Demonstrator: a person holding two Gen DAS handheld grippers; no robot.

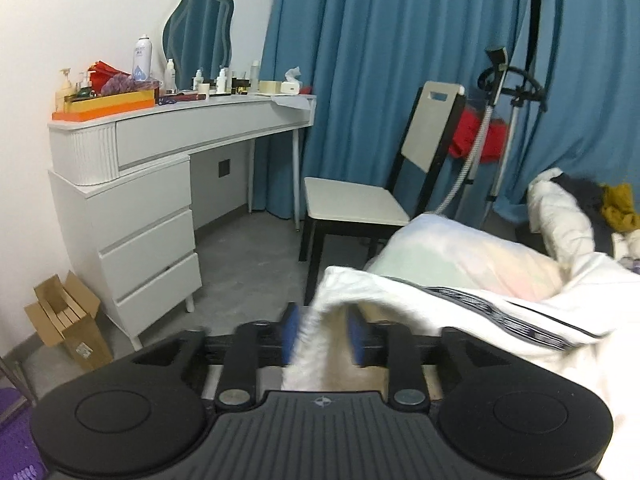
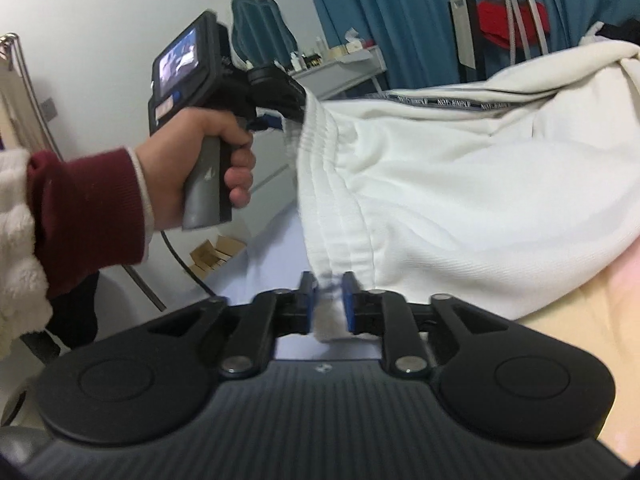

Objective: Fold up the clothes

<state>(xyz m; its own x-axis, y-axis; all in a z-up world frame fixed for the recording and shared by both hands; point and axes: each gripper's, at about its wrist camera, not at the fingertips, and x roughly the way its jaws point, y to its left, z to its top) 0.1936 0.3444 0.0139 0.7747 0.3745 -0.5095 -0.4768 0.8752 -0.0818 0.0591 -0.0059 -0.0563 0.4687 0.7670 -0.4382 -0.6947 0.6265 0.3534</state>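
White pants with an elastic waistband and a dark lettered side stripe hang lifted over the bed. My left gripper is shut on one end of the waistband; the white fabric drapes away to the right. In the right wrist view the left gripper shows at the upper left, held by a hand in a maroon sleeve. My right gripper is shut on the other end of the waistband, lower down, so the band stretches between the two.
A white vanity desk with bottles stands at the left. A chair and a garment steamer stand before blue curtains. The bed carries a pile of clothes. A cardboard box lies on the floor.
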